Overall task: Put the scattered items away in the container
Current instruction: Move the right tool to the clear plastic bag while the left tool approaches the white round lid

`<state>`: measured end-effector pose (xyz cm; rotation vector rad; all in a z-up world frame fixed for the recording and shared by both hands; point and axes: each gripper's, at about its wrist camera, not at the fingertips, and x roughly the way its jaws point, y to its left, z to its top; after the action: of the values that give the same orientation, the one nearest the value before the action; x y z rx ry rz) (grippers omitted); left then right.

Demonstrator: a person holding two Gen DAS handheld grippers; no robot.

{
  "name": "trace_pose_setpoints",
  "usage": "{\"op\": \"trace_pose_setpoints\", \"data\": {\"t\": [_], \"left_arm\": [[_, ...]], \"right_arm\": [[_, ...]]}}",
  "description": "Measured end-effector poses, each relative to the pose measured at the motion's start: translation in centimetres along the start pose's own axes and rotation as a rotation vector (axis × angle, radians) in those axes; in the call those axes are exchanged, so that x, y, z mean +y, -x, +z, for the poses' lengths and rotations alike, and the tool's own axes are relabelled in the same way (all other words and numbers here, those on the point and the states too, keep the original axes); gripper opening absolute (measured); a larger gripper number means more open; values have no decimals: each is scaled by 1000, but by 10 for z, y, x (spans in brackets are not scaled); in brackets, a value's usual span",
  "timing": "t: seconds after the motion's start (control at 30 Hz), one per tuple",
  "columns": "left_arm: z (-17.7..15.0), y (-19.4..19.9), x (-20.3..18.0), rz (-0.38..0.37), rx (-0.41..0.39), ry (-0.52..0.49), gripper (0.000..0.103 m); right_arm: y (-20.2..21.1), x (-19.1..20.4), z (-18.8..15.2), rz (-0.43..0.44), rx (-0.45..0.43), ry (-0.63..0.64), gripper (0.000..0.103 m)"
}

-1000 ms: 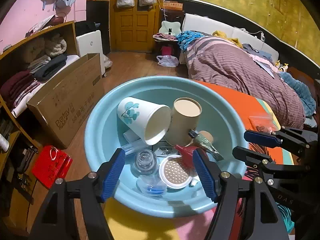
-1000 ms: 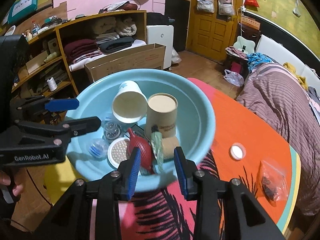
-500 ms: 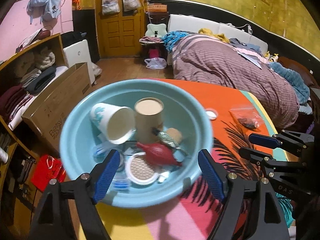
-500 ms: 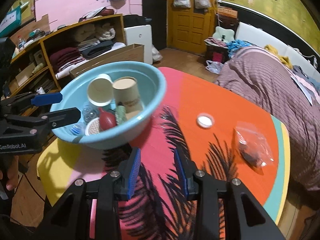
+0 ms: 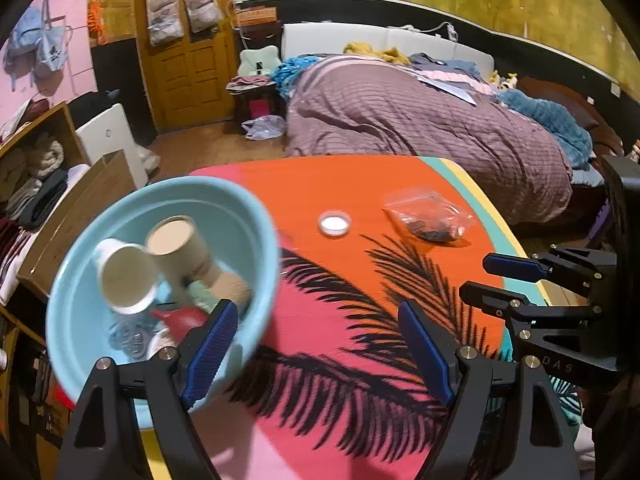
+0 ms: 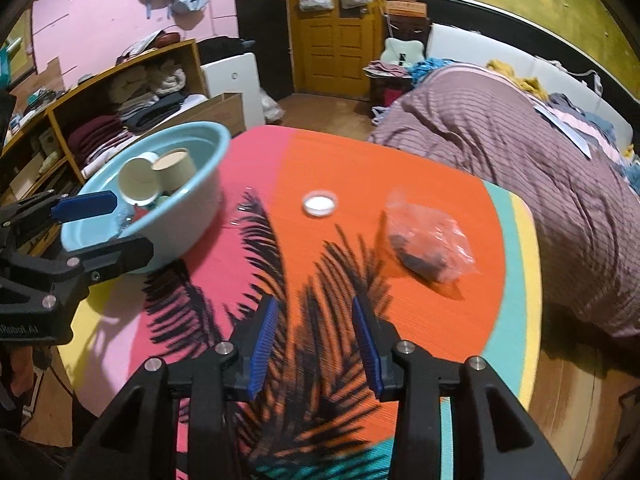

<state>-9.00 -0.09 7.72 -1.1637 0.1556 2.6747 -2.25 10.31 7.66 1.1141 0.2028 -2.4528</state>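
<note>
Right wrist view, left tongs (image 6: pixel 100 226) marked "Robot.AI", wide apart, empty, right tongs (image 6: pixel 314 342) parted, empty.

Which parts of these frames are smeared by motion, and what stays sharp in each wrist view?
Left wrist view: the blue basin and its contents are motion-smeared, while the left hand-held gripper is crisp. Right wrist view: the palm-print tablecloth near the right hand-held gripper streaks, and the plastic bag is soft.

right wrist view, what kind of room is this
Most likely a lived-in bedroom at home: a bed with a striped purple quilt, open shelves of folded clothes, and a wooden door with bags hung nearby. The colourful table stands beside the bed.
</note>
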Motion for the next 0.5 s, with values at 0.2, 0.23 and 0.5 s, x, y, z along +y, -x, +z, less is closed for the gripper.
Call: {"op": "trace_pose_setpoints", "data": {"t": [0.2,0.23,0.5], "left_arm": [[11,-25,-25,-28,36,-32,86],[13,-29,-29,-28,40,-38,86],[28,-68,-42,-29,77,-37,86]], "right_arm": [[0,-32,-8,-27,3,-38,47],[-1,-38,-8,-32,2,-47,48],[-16,-72,-5,-45,-4,-90,56]]}}
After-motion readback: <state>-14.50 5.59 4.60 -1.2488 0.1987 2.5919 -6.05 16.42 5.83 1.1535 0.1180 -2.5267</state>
